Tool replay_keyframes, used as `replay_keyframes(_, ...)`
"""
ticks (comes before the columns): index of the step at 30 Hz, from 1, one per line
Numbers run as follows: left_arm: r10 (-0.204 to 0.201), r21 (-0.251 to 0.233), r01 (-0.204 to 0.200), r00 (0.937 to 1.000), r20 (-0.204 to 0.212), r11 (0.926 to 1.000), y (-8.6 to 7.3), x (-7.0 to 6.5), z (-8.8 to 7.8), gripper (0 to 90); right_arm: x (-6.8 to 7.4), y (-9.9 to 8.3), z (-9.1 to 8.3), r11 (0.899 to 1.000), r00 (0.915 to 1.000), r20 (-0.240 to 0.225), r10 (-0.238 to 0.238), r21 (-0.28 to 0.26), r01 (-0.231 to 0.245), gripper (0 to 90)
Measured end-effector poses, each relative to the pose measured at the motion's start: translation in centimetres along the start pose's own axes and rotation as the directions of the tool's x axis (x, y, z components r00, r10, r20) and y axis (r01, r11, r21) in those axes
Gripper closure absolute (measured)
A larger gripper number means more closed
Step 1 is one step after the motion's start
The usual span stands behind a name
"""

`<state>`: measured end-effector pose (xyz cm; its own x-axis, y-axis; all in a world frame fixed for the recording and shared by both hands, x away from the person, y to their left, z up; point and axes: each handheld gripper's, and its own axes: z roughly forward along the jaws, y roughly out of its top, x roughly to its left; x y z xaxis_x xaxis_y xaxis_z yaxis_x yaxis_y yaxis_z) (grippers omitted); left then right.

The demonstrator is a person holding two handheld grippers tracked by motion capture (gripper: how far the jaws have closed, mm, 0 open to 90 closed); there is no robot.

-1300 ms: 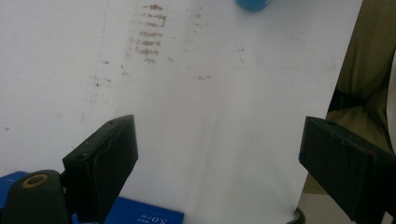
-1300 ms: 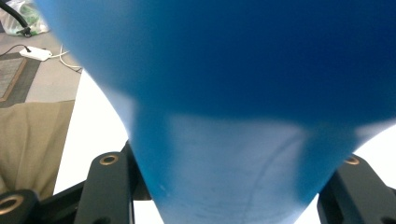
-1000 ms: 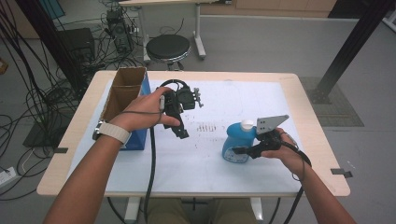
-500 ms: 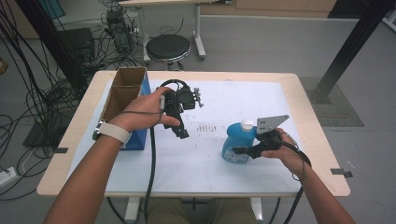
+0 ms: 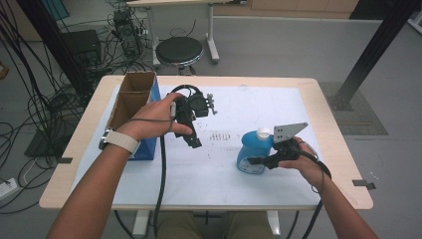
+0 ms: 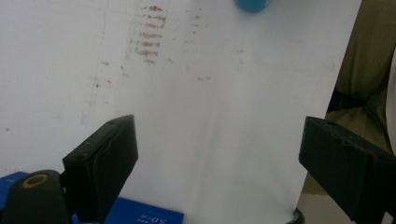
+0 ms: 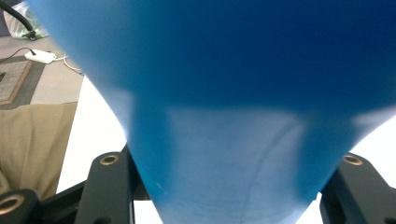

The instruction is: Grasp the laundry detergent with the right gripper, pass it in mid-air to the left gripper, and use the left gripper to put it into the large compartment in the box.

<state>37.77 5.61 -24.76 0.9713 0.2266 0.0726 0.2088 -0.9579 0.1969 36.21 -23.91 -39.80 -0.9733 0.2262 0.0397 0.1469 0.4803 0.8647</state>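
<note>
On table | right claw clamps blue bottle, base hidden | left claw wide, empty

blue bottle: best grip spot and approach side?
Grip the narrow waist below the white cap, coming in level from the person's right side. The bottle stands upright and widens toward its base, so the jaws span it best there. The right gripper is already shut on it that way; the left gripper is open over the mat.

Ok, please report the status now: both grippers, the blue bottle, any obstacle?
Right gripper shut on blue bottle, bottle upright on the white sheet. Left gripper open, empty, beside the cardboard box. Nothing between them.
</note>
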Motion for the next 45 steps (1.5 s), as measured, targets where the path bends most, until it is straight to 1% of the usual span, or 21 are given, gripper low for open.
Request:
replay_keyframes(12,-0.002,0.006,0.002,1.0,-0.003,1.0,0.0,-0.1,-0.3,12.1,0.0,0.1,0.0,1.0,0.9999,0.012,0.005,0.0,-0.005,42.8)
replay_keyframes(14,-0.004,0.007,0.004,1.0,-0.003,1.0,0.0,-0.1,-0.4,12.0,0.0,0.2,0.0,1.0,0.9999,0.012,0.0,0.004,0.0,42.8)
replay_keyframes(22,0.003,0.014,-0.002,1.0,-0.006,0.9999,0.2,-0.4,-1.0,11.4,0.1,0.7,-0.1,1.0,0.9998,0.019,0.007,0.024,-0.008,43.0)
replay_keyframes(23,0.008,0.021,-0.008,1.0,-0.004,0.9997,0.3,-0.4,-1.3,11.1,0.1,0.9,-0.3,1.0,0.9998,0.011,0.019,0.01,-0.019,43.0)
replay_keyframes(25,0.006,0.025,-0.006,1.0,-0.004,0.9997,0.4,-0.5,-1.4,11.1,0.1,1.2,-0.4,1.0,0.9999,0.002,0.017,0.005,-0.017,43.0)
replay_keyframes(28,0.007,0.028,-0.007,0.9999,-0.007,0.9996,0.6,-0.6,-1.7,11.1,0.4,2.1,-0.7,1.0,0.9999,-0.012,0.002,0.004,-0.002,42.9)
replay_keyframes(30,0.007,0.029,-0.007,1.0,-0.004,0.9995,0.9,-0.8,-2.5,11.0,0.7,3.1,-0.9,1.0,0.9996,-0.022,-0.018,0.023,0.019,42.9)
replay_keyframes(31,0.007,0.029,-0.007,1.0,-0.004,0.9995,0.9,-0.8,-2.5,10.9,0.7,3.1,-0.9,1.0,0.9996,-0.022,-0.018,0.023,0.019,42.9)
replay_keyframes(33,0.016,0.033,-0.015,0.9998,-0.008,0.9993,1.1,-1.0,-3.0,10.8,0.9,3.6,-0.9,0.999,0.999,-0.034,-0.028,0.026,0.029,42.9)
replay_keyframes(36,0.018,0.035,-0.018,0.9998,-0.004,0.9992,1.5,-1.2,-3.6,10.3,1.1,4.5,-0.9,0.999,0.9981,-0.048,-0.038,0.029,0.04,42.9)
replay_keyframes(39,0.034,0.041,-0.034,0.9994,-0.005,0.9986,2.2,-1.8,-4.2,9.4,1.2,5.5,-0.7,0.998,0.9964,-0.072,-0.045,0.043,0.048,43.0)
replay_keyframes(40,0.034,0.041,-0.034,0.9994,-0.005,0.9986,2.2,-1.8,-4.2,9.4,1.2,5.5,-0.7,0.998,0.9964,-0.072,-0.045,0.043,0.048,43.0)
replay_keyframes(41,0.045,0.044,-0.045,0.999,0.002,0.998,2.6,-2.0,-4.5,9.4,1.3,6.1,-0.6,0.997,0.9951,-0.087,-0.047,0.052,0.051,43.0)
replay_keyframes(42,0.045,0.044,-0.045,0.999,0.002,0.998,2.6,-2.0,-4.5,9.4,1.3,6.1,-0.6,0.997,0.9951,-0.087,-0.047,0.052,0.051,43.0)
replay_keyframes(45,0.06,0.05,-0.06,0.9982,0.008,0.9969,3.0,-2.3,-4.8,9.4,1.5,7.2,-0.3,0.996,0.9928,-0.106,-0.056,0.066,0.063,43.0)
